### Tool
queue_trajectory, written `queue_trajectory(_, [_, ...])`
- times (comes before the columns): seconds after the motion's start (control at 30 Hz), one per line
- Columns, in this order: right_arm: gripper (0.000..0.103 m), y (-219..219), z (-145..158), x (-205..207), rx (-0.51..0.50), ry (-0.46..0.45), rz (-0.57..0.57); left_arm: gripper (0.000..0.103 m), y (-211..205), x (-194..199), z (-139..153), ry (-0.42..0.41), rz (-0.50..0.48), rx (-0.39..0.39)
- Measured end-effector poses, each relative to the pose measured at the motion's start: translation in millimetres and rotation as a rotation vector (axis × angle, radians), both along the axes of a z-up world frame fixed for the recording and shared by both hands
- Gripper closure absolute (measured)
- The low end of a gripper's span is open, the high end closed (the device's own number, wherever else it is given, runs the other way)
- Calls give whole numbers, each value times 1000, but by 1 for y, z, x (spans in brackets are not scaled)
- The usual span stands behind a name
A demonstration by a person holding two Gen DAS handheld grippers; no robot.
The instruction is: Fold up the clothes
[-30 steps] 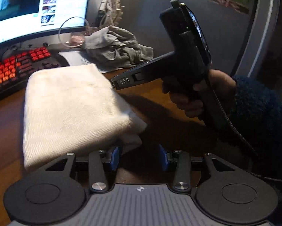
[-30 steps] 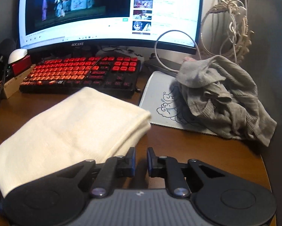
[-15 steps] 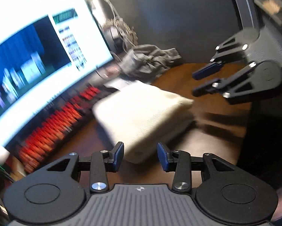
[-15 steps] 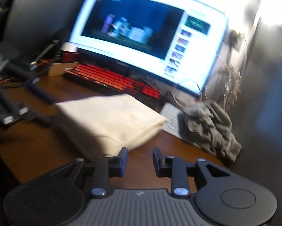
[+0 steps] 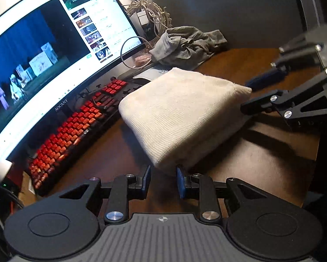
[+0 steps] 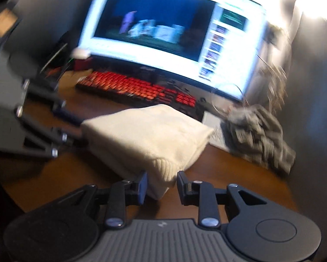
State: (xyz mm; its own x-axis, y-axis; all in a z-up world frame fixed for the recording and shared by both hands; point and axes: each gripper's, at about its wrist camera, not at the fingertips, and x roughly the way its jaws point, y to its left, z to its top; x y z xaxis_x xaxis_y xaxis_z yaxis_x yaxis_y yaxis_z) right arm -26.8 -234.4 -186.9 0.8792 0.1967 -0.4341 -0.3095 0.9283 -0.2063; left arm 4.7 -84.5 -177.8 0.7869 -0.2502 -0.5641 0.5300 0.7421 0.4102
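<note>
A folded cream cloth (image 5: 180,109) (image 6: 146,137) lies on the brown desk (image 5: 261,159). My left gripper (image 5: 163,180) is at its near corner. Its jaws are closing, and the corner just reaches in between the fingertips without the pads pressing on it. In the right wrist view the left gripper (image 6: 76,126) straddles the cloth's left end. My right gripper (image 6: 160,183) is open, with the cloth's opposite corner between its fingers. From the left wrist view the right gripper (image 5: 248,93) straddles that far right corner. A crumpled grey garment (image 5: 185,43) (image 6: 259,135) lies behind.
A red backlit keyboard (image 5: 76,126) and a lit curved monitor (image 5: 43,54) stand left of the cloth. A white mouse pad (image 5: 150,73) lies under the grey garment, and tangled cables (image 5: 150,6) hang behind it. Bare desk shows to the right.
Both grippers have swung round to opposite ends of the folded cloth. The right gripper, shut a second ago, has opened around a corner. The left gripper's jaws have narrowed.
</note>
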Motion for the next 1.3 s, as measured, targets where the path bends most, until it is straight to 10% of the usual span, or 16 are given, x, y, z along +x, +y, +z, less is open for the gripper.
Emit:
queue_trajectory(0.23, [76,-21,-10,-2,238,70,-91,81,-7,-6,-6,-42,-41,46])
queue_trajectory(0.47, [86,-4,-15,3,137,65,-53,90,-18,-21,-21,-170,-118,238])
queue_trajectory(0.97, [87,25,-22,-6,-112,-71,-71,93,-21,-25,-26,-173,-128,270])
queue_trajectory(1.13, [94,10,-16,-1,67,-58,-156,94,-23,-28,-28,-182,-143,284])
queue_trajectory(1.3, [95,-31,-11,6,456,32,-193,94,-24,-29,-29,-186,-144,287])
